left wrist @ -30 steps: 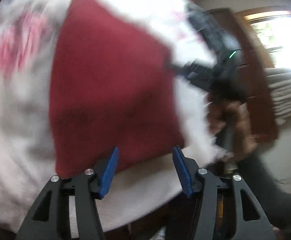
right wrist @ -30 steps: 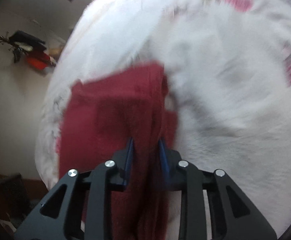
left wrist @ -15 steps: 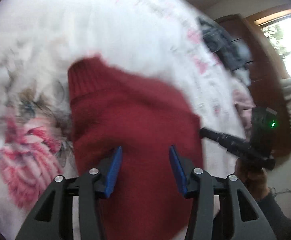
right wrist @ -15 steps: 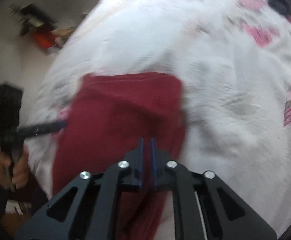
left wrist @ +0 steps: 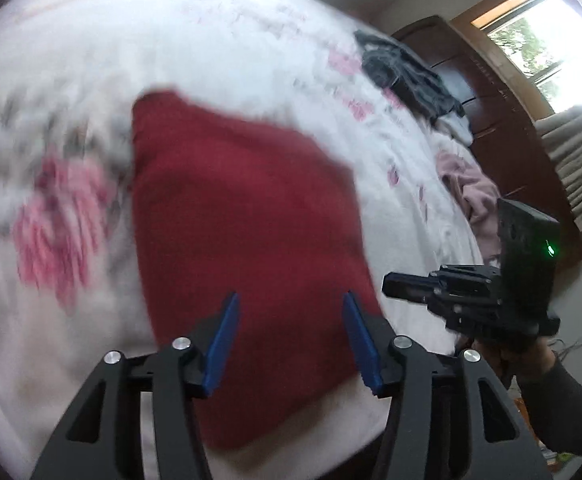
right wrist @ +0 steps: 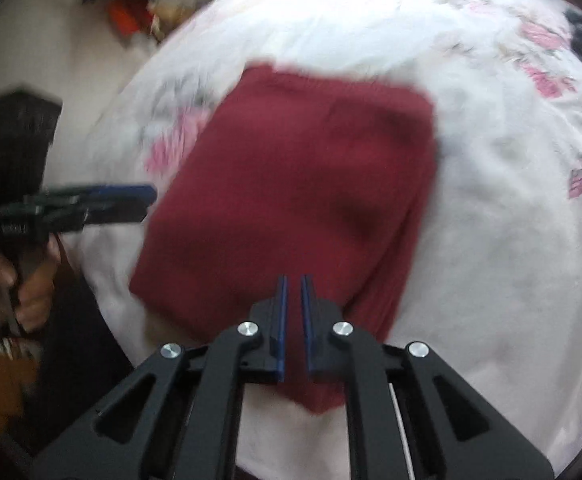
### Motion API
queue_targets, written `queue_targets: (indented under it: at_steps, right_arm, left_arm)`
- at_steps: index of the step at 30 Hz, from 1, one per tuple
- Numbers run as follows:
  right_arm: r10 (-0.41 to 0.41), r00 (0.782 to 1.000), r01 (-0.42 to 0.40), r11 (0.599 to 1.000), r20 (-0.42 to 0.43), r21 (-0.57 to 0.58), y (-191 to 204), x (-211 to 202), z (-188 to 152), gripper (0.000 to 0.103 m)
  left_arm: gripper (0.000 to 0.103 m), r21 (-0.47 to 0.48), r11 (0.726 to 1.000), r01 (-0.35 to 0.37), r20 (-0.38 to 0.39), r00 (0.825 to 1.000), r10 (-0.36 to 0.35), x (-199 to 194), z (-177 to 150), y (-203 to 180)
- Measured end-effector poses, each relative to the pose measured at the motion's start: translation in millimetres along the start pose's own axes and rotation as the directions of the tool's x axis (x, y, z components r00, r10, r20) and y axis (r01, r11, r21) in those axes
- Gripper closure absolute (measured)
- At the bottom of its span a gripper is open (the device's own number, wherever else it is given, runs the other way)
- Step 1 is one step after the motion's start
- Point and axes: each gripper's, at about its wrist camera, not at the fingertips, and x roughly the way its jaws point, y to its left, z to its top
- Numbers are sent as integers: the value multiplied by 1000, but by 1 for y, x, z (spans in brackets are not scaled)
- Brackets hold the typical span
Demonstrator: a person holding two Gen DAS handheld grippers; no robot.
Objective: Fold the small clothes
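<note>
Lying folded on the floral bedspread [left wrist: 219,40], the red garment [left wrist: 247,216] is blurred, its near edge hidden behind the left gripper [left wrist: 289,340], fingers spread wide above it. Right gripper [right wrist: 294,322] hovers nearly pressed together, pinching nothing visible.

Red knit cloth [right wrist: 303,184], matt; soft floral bedspread [right wrist: 491,240].
</note>
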Motion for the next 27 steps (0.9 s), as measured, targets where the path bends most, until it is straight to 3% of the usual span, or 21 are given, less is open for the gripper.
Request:
queue_targets:
  at_steps: [2, 3, 6, 8, 13, 16, 18, 21, 22, 24, 26, 27]
  right_arm:
    - [-86, 996, 86, 996, -36, 6, -8, 28, -11, 103]
    - [-85, 996, 86, 996, -36, 25, -12, 30, -11, 103]
    - [-71, 997, 70, 995, 8, 64, -9, 0, -10, 103]
    - [-76, 996, 72, 993, 46, 89, -8, -25, -15, 97]
    - [-134, 987, 145, 979, -88, 140, -18, 18, -42, 96]
    - [-119, 992, 122, 972, -30, 198, -16, -5, -49, 96]
    - [-112, 993, 103, 968, 27, 228, -9, -33, -58, 90]
    - [-148, 985, 121, 960, 89, 252, 1, -74, -82, 53]
    - [-169, 981, 139, 956, 98, 258, 8, -86, -92, 36]
    - [-207, 972, 175, 952, 106, 252, 26, -100, -109, 24]
    - [-273, 956, 240, 938, 104, 251, 50, -106, -122, 12]
    - [-320, 942, 288, 925, 104, 247, 67, -112, -130, 12]
  left_arm:
    - [50, -25, 1000, -13, -8, 1000, 13, 13, -10, 8]
    - [50, -31, 999, -11, 0, 1000, 11, 13, -10, 7]
    - [49, -21, 1000, 15, 42, 999, -14, -13, -14, -7]
    - [46, -8, 1000, 17, 72, 997, -16, -29, -28, -12]
    - [43, -51, 995, -81, -44, 996, 79, 11, -53, 6]
    - [43, -96, 994, -60, -1, 998, 60, -14, -61, 0]
    - [37, -81, 993, -89, 37, 995, 92, -39, -70, -8]
    - [25, -31, 976, -216, 87, 972, 218, -73, -93, -28]
    - [24, -10, 961, -276, 107, 955, 275, -88, -106, -37]
    - [12, 16, 935, -354, 131, 928, 349, -105, -122, -54]
    - [11, 27, 904, -426, 162, 894, 417, -123, -143, -78]
    - [11, 26, 890, -455, 180, 878, 443, -129, -151, -88]
